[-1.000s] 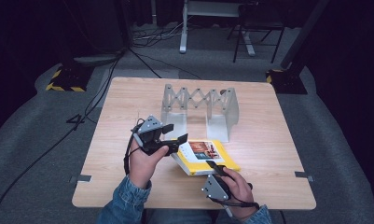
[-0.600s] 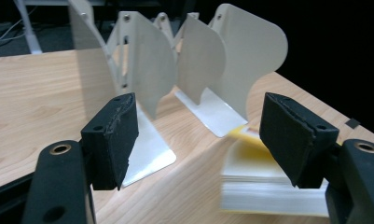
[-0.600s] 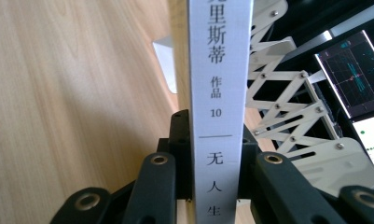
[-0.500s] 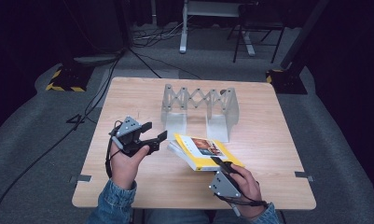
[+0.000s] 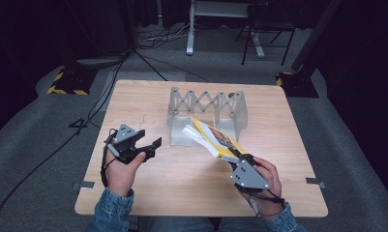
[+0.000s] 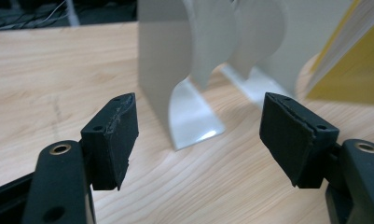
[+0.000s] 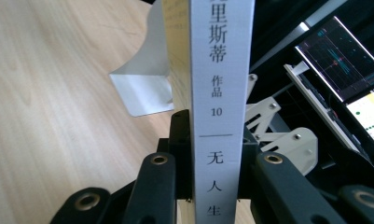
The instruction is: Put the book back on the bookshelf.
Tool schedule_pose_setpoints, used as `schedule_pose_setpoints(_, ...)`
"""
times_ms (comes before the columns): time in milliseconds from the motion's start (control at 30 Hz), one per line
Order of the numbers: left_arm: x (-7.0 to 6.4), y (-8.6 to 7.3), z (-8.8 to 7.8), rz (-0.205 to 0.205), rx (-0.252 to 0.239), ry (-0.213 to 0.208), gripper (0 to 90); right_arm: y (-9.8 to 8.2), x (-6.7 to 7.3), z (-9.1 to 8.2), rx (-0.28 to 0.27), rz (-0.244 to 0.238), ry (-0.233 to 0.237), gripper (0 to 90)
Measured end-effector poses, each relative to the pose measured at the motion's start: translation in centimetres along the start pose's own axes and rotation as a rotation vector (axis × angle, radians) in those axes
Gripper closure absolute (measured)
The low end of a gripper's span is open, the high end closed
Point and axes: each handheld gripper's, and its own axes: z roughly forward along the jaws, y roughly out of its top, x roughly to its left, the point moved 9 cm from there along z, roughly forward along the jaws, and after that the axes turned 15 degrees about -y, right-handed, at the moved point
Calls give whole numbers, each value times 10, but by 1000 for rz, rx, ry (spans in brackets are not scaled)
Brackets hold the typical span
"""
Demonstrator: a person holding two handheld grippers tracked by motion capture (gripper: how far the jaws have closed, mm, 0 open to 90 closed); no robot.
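The yellow book (image 5: 216,140) hangs tilted above the surface (image 5: 182,179), just near of the grey expanding rack (image 5: 206,116), its white spine pinched between the right gripper's (image 5: 240,159) fingers (image 7: 159,186). To the left, the left gripper (image 5: 148,145) hovers, fingers (image 6: 112,135) spread, empty.

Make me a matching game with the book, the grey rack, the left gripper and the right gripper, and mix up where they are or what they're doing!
Things:
1. book
2. rack
3. left gripper
4. right gripper

States:
A. open, with nothing between its jaws
B. standing on the table, behind the book
C. shut on the book's spine
D. yellow cover, lifted and tilted toward the rack

Pairs: 1-D, 2-B, 3-A, 4-C
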Motion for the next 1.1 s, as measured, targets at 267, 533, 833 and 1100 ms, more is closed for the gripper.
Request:
schedule_pose_setpoints(267, 21, -22, 1, -6, 90, 67, 271, 2, -20, 4, 17, 59, -26, 761)
schedule_pose_setpoints(533, 35, -39, 0, -1, 148, 99, 257, 4, -35, 14, 36, 180, -42, 761)
schedule_pose_setpoints(833, 56, -66, 1, -29, 239, 136, 242, 9, -54, 31, 56, 297, -84, 761)
schedule_pose_setpoints(1100, 72, -85, 1, -18, 302, 154, 234, 9, -70, 48, 90, 378, -121, 760)
